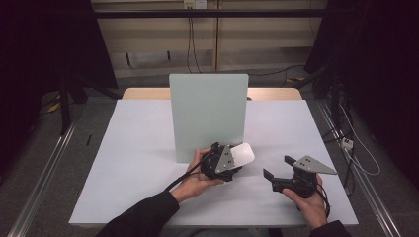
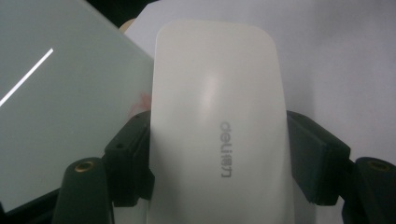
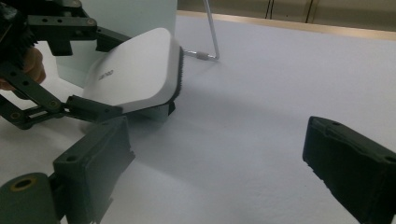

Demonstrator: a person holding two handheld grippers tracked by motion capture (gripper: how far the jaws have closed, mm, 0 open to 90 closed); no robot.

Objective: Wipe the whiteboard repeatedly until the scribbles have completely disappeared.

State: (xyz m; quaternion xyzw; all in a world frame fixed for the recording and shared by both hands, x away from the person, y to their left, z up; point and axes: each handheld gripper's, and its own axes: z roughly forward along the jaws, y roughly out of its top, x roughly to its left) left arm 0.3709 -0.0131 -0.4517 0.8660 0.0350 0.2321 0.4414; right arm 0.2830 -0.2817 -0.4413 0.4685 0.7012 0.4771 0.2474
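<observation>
Left gripper view: left tongs [image 2: 217, 163] clamp white eraser [image 2: 217, 116]; right tongs [image 3: 224, 172] gape.

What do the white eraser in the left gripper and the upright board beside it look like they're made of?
Eraser: apparently a smooth, satin white plastic shell, given its soft sheen and printed logo, with a dark, probably felt strip underneath. Board: pale, glossy panel, maybe frosted glass or coated whiteboard; it mirrors a light streak.
</observation>
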